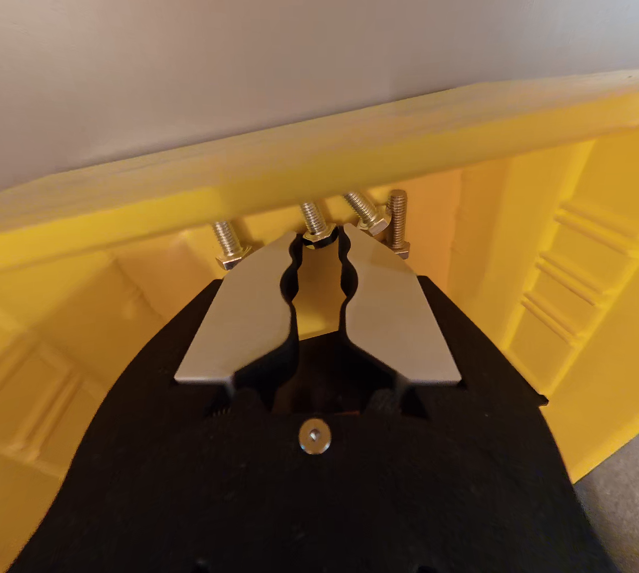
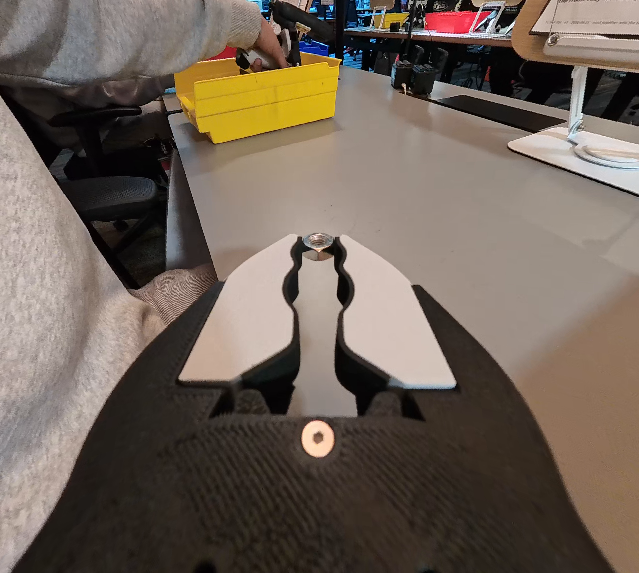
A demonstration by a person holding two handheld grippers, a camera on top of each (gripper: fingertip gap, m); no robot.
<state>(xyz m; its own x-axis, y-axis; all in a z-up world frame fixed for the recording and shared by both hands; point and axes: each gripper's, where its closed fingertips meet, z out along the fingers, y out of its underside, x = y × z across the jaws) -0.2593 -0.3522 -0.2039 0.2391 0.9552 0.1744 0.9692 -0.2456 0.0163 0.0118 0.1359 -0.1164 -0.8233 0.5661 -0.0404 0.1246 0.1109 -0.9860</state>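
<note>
My left gripper (image 1: pixel 317 238) is inside a yellow bin (image 1: pixel 553 279) and is shut on the hex head of a silver bolt (image 1: pixel 313 221) whose thread points up toward the bin's rim. Three other bolts lie close by: one to the left (image 1: pixel 230 246), two to the right (image 1: pixel 366 214) (image 1: pixel 397 221). My right gripper (image 2: pixel 318 245) is shut on a silver hex nut (image 2: pixel 318 243), held just above the grey table (image 2: pixel 415 210), far from the yellow bin (image 2: pixel 262 99). The left gripper (image 2: pixel 273 54) shows there in a person's hand, reaching into the bin.
A white stand (image 2: pixel 584 141) with a card holder stands at the right of the table. A black mat (image 2: pixel 494 112) lies beyond it. A grey sleeve (image 2: pixel 103 20) crosses the left side. An office chair (image 2: pixel 110 196) is off the table's left edge. Red and blue bins sit farther back. The left gripper's tips are roughly 55 centimeters from the right gripper's.
</note>
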